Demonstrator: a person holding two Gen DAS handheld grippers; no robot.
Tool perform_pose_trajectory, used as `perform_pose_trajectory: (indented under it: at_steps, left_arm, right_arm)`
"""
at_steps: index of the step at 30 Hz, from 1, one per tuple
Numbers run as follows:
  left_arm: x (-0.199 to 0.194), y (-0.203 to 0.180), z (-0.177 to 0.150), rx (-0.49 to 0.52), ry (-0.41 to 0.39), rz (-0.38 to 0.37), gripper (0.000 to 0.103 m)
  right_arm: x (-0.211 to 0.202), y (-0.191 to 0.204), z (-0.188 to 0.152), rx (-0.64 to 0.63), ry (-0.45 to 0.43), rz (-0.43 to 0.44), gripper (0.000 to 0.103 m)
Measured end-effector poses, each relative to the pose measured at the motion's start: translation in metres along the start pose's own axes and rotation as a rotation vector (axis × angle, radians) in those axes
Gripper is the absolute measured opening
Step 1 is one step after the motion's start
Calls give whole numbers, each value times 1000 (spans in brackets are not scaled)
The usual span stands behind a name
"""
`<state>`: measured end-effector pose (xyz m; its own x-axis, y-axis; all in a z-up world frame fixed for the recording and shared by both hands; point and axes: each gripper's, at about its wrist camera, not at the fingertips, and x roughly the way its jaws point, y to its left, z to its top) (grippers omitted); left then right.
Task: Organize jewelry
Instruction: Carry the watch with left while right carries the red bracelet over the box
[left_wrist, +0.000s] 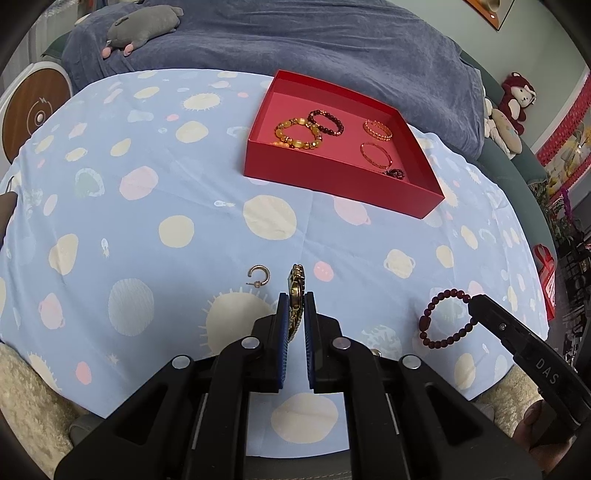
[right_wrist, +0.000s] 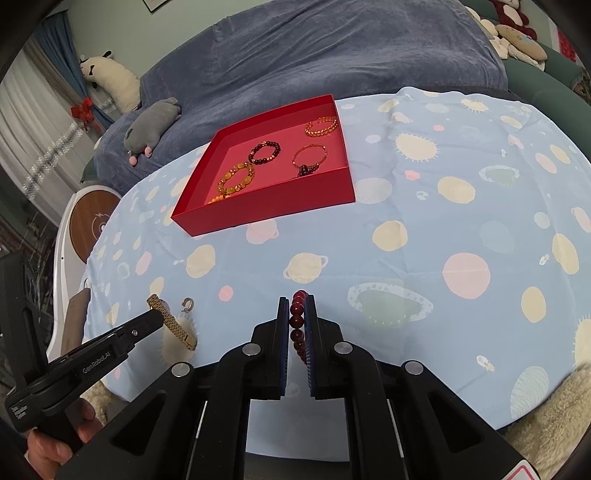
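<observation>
Beads of the dark red bracelet (right_wrist: 297, 325) are sitting pinched in the right hand-held gripper (right_wrist: 297, 314), while only the left view is showing the left hand-held gripper (left_wrist: 296, 314) pinching the gold watch (left_wrist: 296, 291).

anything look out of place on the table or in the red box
One small thing: a lone gold hoop earring lies loose on the tablecloth, outside the red box. The left claw is shut on the gold watch, the right claw on the dark red bead bracelet.

Both wrist cameras look steeply down along their claws, close over the tablecloth (left_wrist: 147, 221), sharing the red box (left_wrist: 332, 184)
</observation>
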<state>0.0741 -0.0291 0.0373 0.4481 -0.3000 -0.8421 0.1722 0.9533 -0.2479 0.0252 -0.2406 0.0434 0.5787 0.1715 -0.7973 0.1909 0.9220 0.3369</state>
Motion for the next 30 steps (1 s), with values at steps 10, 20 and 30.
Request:
perform_pose_trajectory:
  at_steps: [10,20,30]
  left_arm:
    - [-6,-6,0,17,-6,-16,8]
    - [-5,-22,38,37,-29,-40,8]
    - [21,-45,102,92,-44,-41,8]
  right_arm:
    - [-10,10,1,-16,-16,21,8]
    - [-5,24,44,-42,-66,39,8]
    - [24,35,108,-66,-120,40,8]
